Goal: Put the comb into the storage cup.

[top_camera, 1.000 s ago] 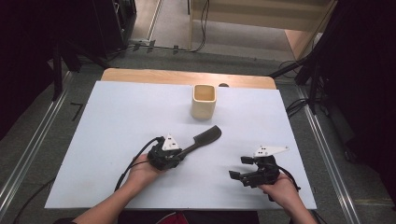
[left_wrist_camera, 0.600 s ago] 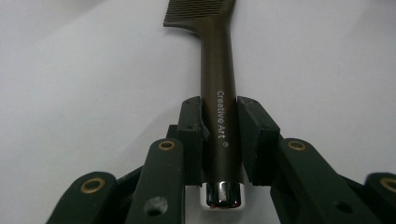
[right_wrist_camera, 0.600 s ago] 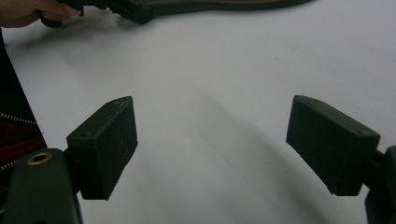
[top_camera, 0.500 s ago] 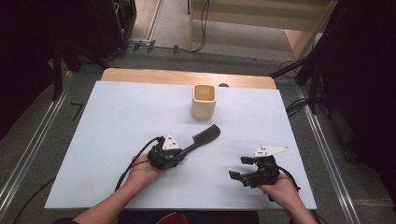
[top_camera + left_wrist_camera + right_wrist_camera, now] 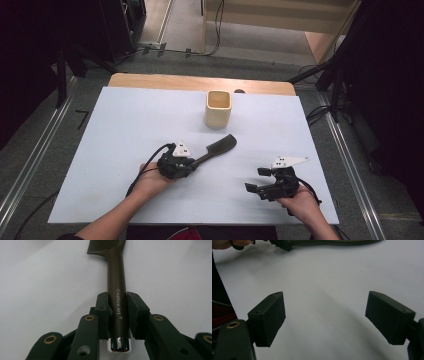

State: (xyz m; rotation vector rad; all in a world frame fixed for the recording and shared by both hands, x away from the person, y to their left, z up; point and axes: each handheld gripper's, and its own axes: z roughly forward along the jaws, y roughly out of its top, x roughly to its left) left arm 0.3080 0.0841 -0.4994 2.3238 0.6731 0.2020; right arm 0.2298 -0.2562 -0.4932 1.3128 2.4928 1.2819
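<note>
A dark brown comb (image 5: 220,147) lies on the white table top (image 5: 125,130), its toothed end pointing toward the far right. My left gripper (image 5: 192,165) is shut on its handle. In the left gripper view both pads (image 5: 102,312) press the sides of the handle (image 5: 117,277), which is printed "Creative Art" and has a chrome end cap. My right gripper (image 5: 256,180) rests low at the front right, open, with bare table between its jaws (image 5: 325,315). The comb (image 5: 337,242) and left gripper (image 5: 282,243) cross the top of the right gripper view.
A beige square cup (image 5: 218,107) stands upright behind the comb, near the table's far edge. A wooden strip (image 5: 200,82) runs along the far side. Metal floor rails (image 5: 30,165) flank the table.
</note>
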